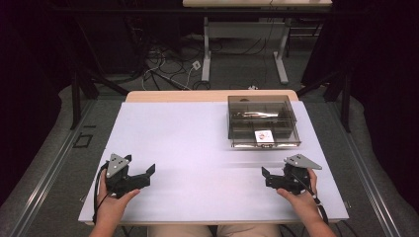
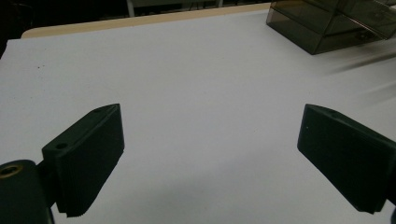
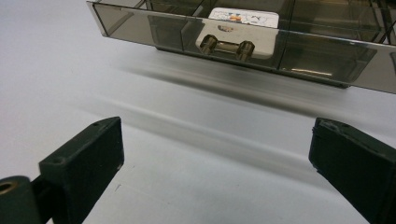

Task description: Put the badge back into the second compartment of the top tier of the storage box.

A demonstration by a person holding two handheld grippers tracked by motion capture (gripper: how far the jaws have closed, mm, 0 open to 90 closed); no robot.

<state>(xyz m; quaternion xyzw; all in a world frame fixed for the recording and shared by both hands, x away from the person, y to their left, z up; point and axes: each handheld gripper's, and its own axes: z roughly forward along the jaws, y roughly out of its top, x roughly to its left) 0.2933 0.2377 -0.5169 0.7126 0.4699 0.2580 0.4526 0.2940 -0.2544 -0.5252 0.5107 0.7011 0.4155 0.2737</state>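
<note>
Smoked plastic box (image 3: 261, 51) being judged rigid, light, slippery; front latch (image 3: 227, 45) being favoured for grip. Both jaws being held apart, empty.

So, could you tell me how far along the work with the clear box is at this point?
Nothing looks done yet. The smoky clear box sits shut on the white table, its front latch closed and a small card inside. Nothing is in hand: the left gripper and right gripper rest open and apart from it. Reaching and opening the box probably remain.
</note>
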